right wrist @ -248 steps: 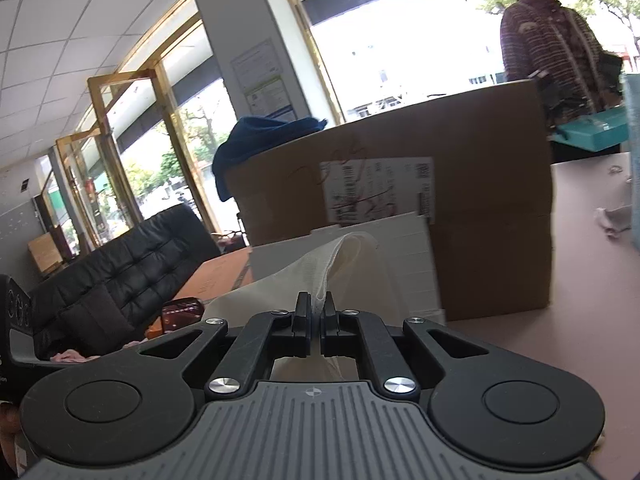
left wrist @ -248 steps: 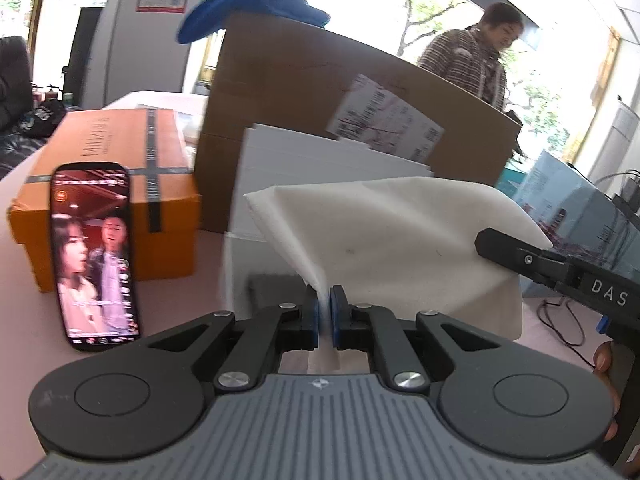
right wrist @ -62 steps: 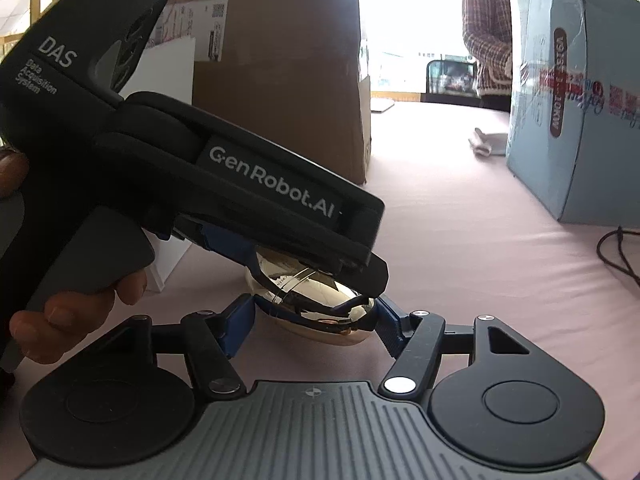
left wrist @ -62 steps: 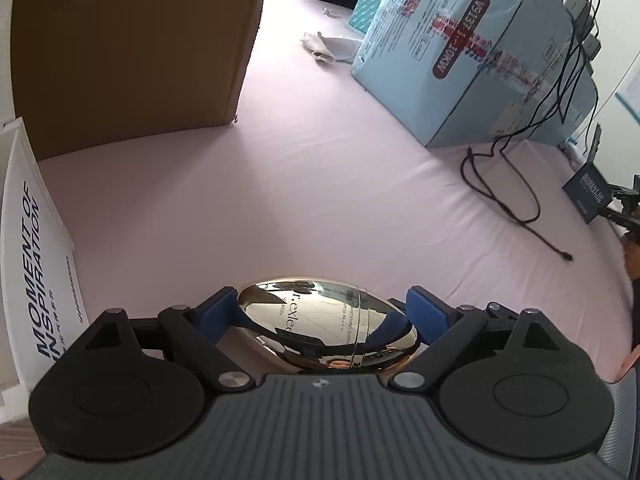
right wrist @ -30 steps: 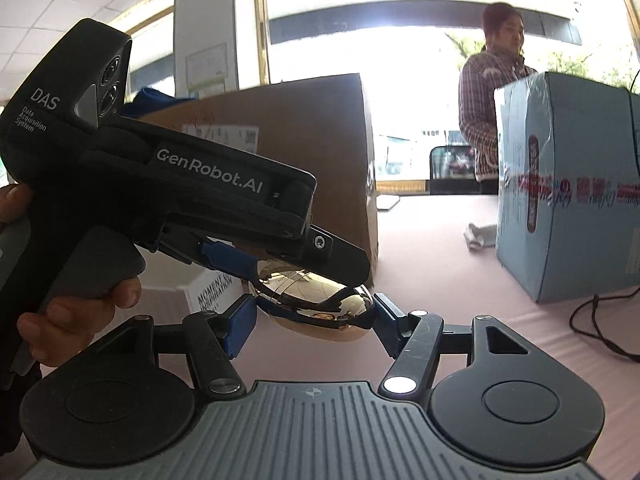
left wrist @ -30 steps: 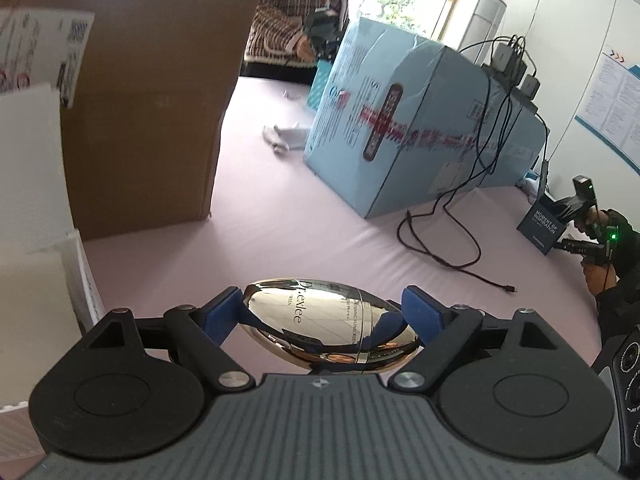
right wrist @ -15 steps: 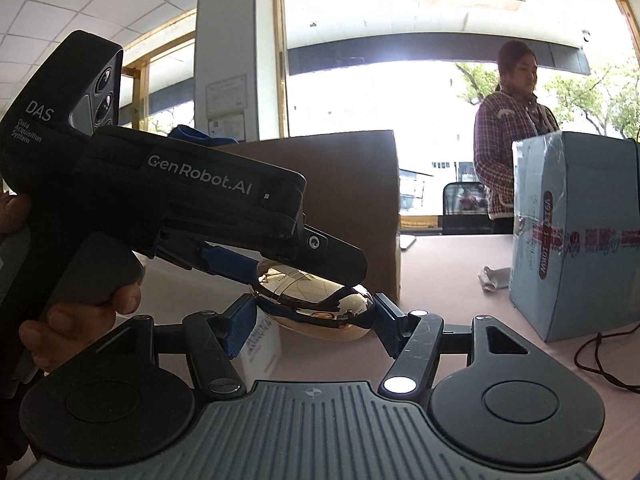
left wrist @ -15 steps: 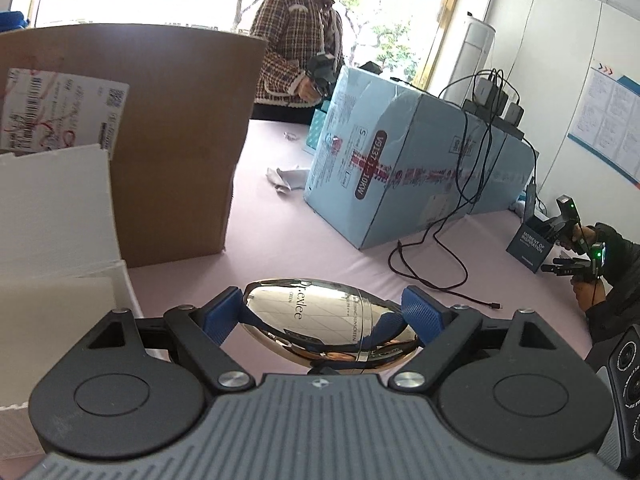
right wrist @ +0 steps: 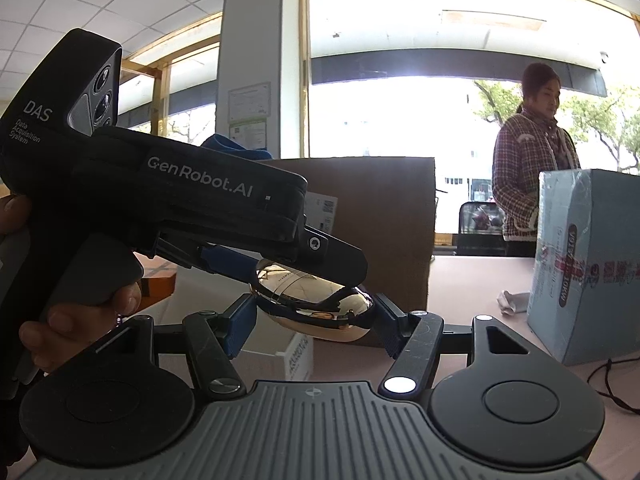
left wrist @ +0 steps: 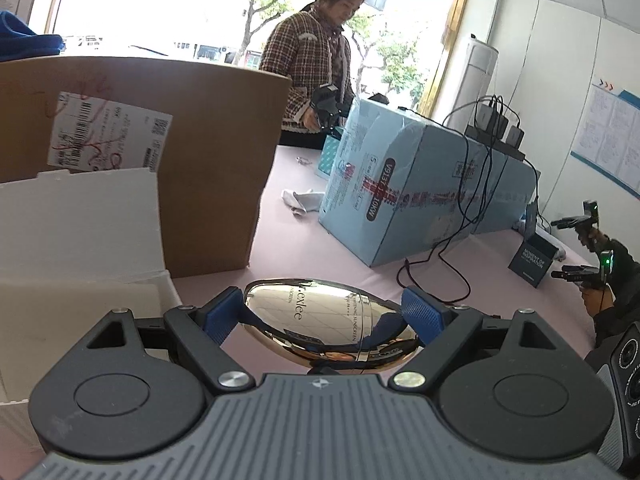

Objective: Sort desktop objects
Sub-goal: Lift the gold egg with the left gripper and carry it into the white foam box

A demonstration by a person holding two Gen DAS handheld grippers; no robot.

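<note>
Sunscreen case [left wrist: 328, 322], gold and egg-shaped, sits clamped crosswise between both left tongs [left wrist: 325, 316] and right tongs [right wrist: 314, 326].

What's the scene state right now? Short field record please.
held item: gold case, off the pink table
left hand-held gripper: shut on gold case, pads at its two ends
right hand-held gripper: pads flank the case; contact unclear
nearby: brown box, white box, blue carton, cables
</note>
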